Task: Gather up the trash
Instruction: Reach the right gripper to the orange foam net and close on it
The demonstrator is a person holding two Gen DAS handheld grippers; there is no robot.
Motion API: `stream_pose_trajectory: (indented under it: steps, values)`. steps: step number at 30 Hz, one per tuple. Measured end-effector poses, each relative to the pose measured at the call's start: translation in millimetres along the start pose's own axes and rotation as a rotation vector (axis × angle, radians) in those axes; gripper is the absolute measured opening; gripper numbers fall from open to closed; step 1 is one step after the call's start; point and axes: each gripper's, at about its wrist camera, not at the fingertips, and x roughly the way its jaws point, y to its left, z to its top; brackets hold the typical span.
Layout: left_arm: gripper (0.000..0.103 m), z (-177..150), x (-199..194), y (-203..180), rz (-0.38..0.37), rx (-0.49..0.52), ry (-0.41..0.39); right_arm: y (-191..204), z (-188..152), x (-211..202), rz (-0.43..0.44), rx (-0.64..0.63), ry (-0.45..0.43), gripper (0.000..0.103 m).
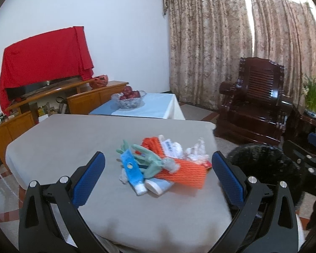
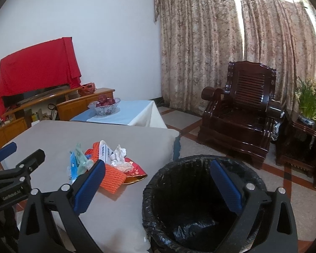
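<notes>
Grey tablecloth (image 1: 73,143) — orange ribbed netting (image 1: 185,171), blue tube (image 1: 131,171), mint-green glove (image 1: 151,158); black-lined bin (image 2: 200,200); brown floral-patterned curtain (image 1: 231,42).

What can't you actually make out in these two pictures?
- Trash bin: in the right wrist view its floor is dark; contents unclear. In the left wrist view the right finger cuts it off.
- White packet: print too small to read.
- Trash pile: lower pieces hidden under the orange foam net.
- TV: mostly covered by a red cloth.

Left gripper (image 1: 158,175) and right gripper (image 2: 158,179): black triangular cut-out finger arms, blue textured pads (image 1: 88,181), silver round screws (image 1: 62,179); small white lettering on the left gripper's body in the right wrist view
</notes>
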Motion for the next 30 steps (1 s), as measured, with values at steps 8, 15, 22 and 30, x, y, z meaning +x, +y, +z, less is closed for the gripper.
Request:
stream_pose_trajectory:
  steps: [8,15,22,30]
  values:
    - [0.098,-12,49,48,0.064,-0.025,0.040,29,-6,48,0.047,-0.058,0.015,0.097]
    - [0.098,-31,85,80,0.099,-0.061,0.082,59,-23,100,0.116,-0.087,0.094,0.090]
    - [0.088,-45,112,87,0.094,-0.057,0.147,73,-40,143,0.144,-0.081,0.186,0.089]
    - [0.085,-59,132,85,0.080,-0.048,0.187,80,-55,175,0.169,-0.083,0.257,0.089]
